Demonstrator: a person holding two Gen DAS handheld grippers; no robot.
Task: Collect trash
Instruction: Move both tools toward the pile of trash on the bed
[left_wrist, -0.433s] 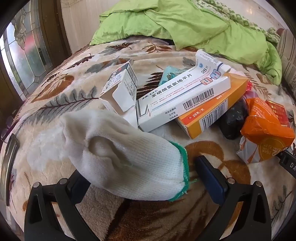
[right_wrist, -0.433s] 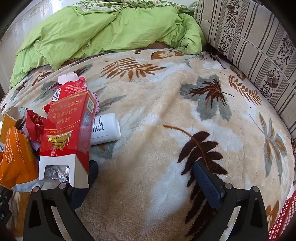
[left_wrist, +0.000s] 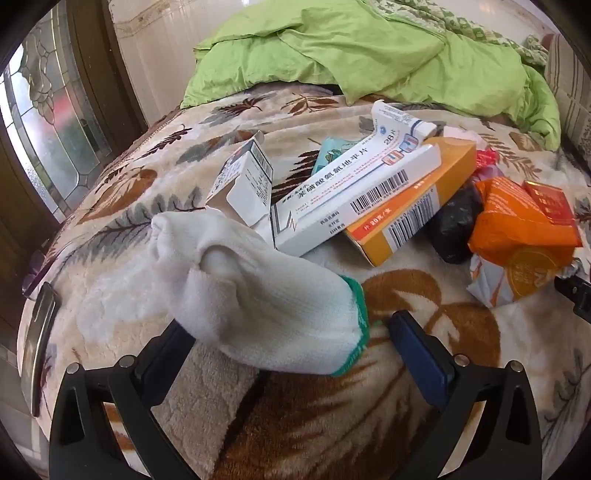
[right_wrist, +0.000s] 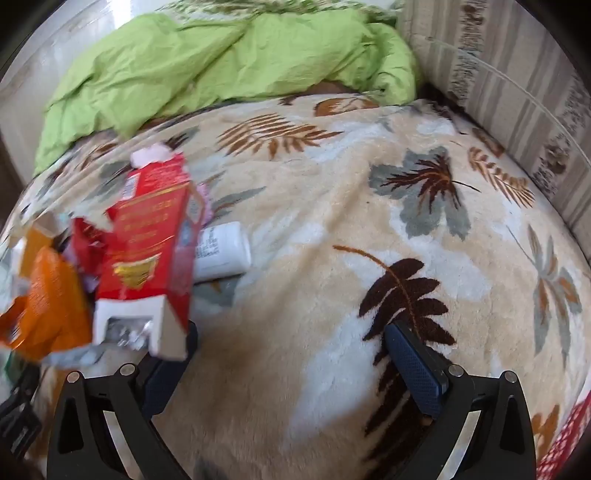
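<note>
Trash lies heaped on the bed (right_wrist: 332, 229), so the released right tool (right_wrist: 291, 354) should swing toward ten o'clock onto the red carton (right_wrist: 147, 254), while the released left tool (left_wrist: 291, 343) straddles the white sock (left_wrist: 258, 295).

1 white sock (left_wrist: 258, 291), 4 med boxes (left_wrist: 354, 195), 1 red carton (right_wrist: 147, 254), 1 white bottle (right_wrist: 221, 254), 1 orange wrapper (left_wrist: 521, 240)

I am in a home bedroom: a bed under a plush cream leaf-patterned blanket (right_wrist: 332, 295), a rumpled lime-green duvet (left_wrist: 369, 48), a striped floral pillow (right_wrist: 517, 92).
</note>
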